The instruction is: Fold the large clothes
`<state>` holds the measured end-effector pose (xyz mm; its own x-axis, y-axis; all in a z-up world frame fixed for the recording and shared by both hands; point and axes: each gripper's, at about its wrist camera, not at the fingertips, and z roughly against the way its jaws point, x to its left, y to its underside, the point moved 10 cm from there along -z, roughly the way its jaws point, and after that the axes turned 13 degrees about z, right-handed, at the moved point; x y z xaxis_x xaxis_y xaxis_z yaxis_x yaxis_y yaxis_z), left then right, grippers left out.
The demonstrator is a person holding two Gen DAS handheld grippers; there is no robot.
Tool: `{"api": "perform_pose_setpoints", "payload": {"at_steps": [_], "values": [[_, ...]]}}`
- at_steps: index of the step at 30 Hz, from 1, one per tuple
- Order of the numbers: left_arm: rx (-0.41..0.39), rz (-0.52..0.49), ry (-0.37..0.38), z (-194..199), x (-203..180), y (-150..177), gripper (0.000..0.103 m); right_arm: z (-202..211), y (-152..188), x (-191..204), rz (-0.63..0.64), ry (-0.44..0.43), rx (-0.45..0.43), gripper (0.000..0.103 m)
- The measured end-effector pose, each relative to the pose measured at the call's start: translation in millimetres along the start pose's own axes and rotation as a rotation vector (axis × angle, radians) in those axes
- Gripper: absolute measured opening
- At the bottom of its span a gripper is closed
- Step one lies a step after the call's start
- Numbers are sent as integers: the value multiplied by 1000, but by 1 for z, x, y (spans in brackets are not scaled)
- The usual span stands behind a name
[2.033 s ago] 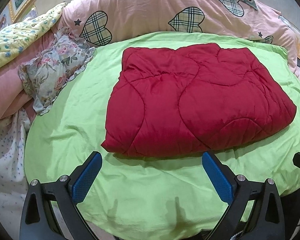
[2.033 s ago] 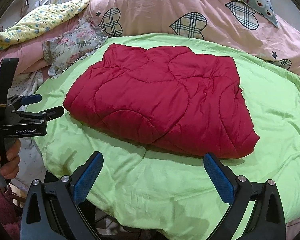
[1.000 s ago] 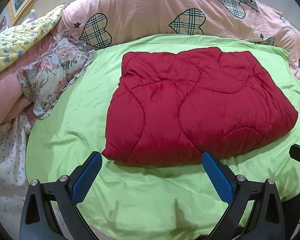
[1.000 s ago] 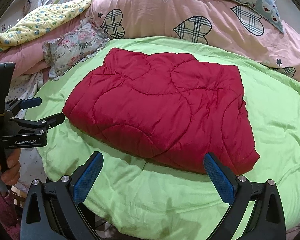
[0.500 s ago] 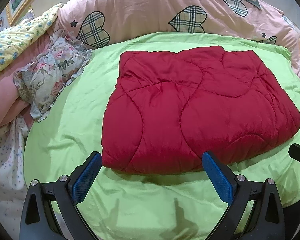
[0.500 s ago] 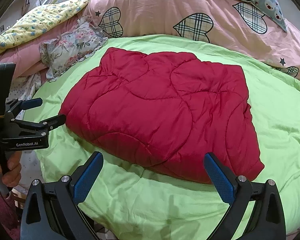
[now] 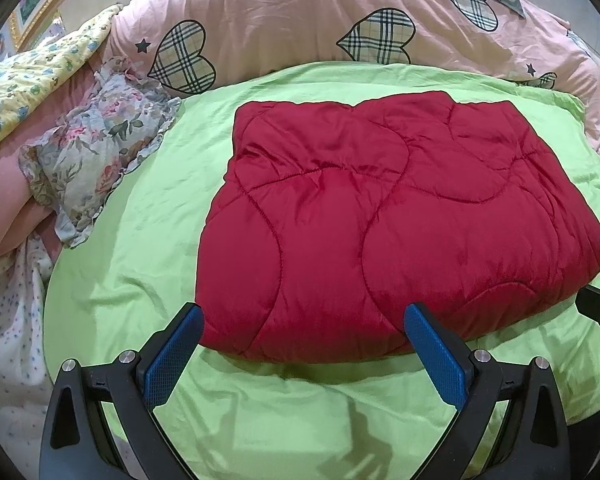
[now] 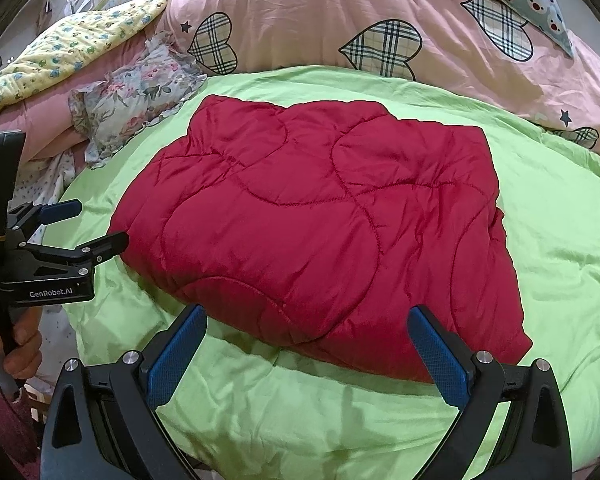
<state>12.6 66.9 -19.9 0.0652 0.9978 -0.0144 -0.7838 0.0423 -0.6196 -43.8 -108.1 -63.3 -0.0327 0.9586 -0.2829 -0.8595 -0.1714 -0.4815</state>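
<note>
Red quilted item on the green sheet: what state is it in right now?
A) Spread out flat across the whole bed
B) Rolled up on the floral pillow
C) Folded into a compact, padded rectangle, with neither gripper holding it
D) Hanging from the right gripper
C: the red quilted item lies folded on the green sheet, and both the left gripper and the right gripper are open, short of it.

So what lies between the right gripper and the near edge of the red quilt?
Only bare green sheet. In the right wrist view, nothing else lies between the right gripper and the folded red quilt, and both open fingers stand apart from it.
</note>
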Motion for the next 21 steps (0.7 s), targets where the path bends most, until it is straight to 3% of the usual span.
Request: {"api": "perform_pose_setpoints", "payload": {"at_steps": [21], "values": [[3, 7, -1, -16, -5, -11, 102, -8, -7, -13, -39, 8, -11, 101]]}}
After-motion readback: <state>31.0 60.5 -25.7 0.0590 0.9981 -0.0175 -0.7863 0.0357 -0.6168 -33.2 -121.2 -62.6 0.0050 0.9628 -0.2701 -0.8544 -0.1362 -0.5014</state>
